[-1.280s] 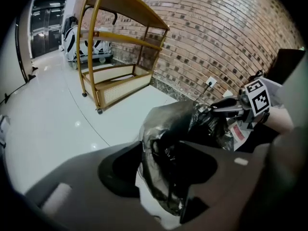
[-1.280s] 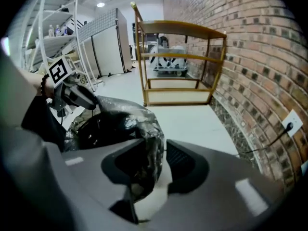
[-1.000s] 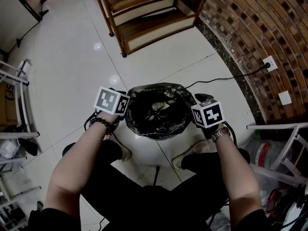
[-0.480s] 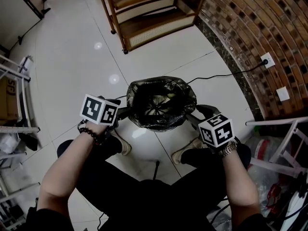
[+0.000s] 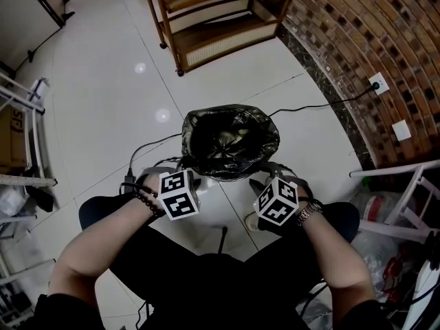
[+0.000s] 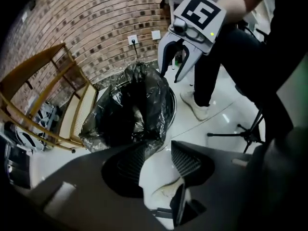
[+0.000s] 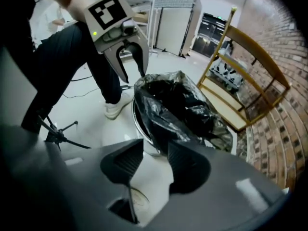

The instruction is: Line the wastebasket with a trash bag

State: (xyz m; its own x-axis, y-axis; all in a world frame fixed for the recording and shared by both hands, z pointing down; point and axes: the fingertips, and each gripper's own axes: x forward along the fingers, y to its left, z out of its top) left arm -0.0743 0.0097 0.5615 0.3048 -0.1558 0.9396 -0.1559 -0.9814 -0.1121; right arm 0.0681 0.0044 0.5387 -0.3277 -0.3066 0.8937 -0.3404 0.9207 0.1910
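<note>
Both left gripper and right gripper are empty, jaws apart though just narrowing; trash bag drapes the wastebasket, so next we'd likely tuck its hem

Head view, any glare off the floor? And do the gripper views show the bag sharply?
Head view: two small lamp reflections on the glossy floor, otherwise sharp. Left gripper view: trash bag glints but reads clearly; corners black. Right gripper view: bag sharp, brick wall bowed by the wide lens.
</note>
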